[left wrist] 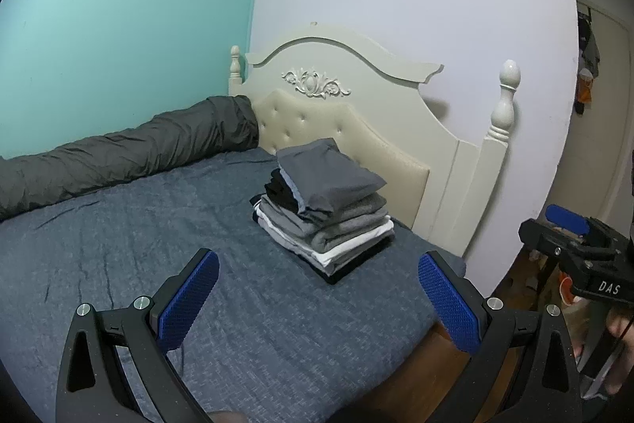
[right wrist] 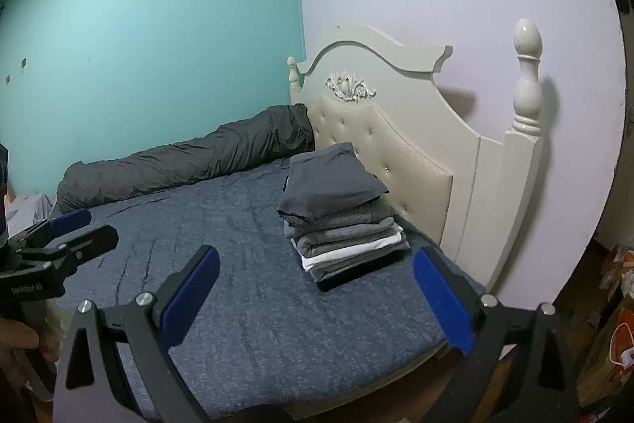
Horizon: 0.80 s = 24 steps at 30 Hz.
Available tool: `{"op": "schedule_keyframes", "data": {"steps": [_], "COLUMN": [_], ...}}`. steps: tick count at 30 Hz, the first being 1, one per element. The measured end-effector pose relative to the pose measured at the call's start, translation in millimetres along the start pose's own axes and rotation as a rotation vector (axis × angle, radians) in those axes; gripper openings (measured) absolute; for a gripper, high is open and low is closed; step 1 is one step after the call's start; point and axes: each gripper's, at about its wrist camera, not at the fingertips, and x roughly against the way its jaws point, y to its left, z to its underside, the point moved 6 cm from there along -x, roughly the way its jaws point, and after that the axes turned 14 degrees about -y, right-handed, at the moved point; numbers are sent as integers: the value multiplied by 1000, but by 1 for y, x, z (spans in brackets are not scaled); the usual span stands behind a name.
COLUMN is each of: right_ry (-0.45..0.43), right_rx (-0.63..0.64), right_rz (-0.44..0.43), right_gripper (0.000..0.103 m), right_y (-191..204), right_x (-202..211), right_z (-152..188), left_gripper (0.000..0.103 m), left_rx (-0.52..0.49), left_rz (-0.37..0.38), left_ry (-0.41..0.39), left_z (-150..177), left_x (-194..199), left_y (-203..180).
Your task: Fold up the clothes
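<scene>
A stack of folded clothes (left wrist: 323,211) in grey, white and black sits on the blue bed (left wrist: 119,244) near the headboard; a dark grey folded piece lies on top. It also shows in the right wrist view (right wrist: 338,213). My left gripper (left wrist: 319,300) is open and empty, held above the bed a little short of the stack. My right gripper (right wrist: 317,296) is open and empty, also short of the stack. The right gripper shows at the right edge of the left wrist view (left wrist: 574,244); the left gripper shows at the left edge of the right wrist view (right wrist: 59,244).
A cream headboard (left wrist: 356,106) with a corner post (left wrist: 505,102) stands behind the stack. A rolled dark grey duvet (left wrist: 119,153) lies along the teal wall. The bed's wooden edge (left wrist: 420,363) drops off at the right. Cluttered items (right wrist: 618,304) sit on the floor at the right.
</scene>
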Motion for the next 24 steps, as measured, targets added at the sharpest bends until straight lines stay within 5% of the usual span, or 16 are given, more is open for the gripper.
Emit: {"op": "schedule_keyframes", "data": {"steps": [24], "right_ry": [-17], "right_rx": [24], "right_rz": [27], "right_gripper": [100], "right_y": [6], "right_x": [16], "right_z": [38], "left_gripper": [103], "left_rx": [-1], "left_rz": [-8], "left_ry": [0], "left_z": [38], "left_x": [23], "left_y": [-4]}}
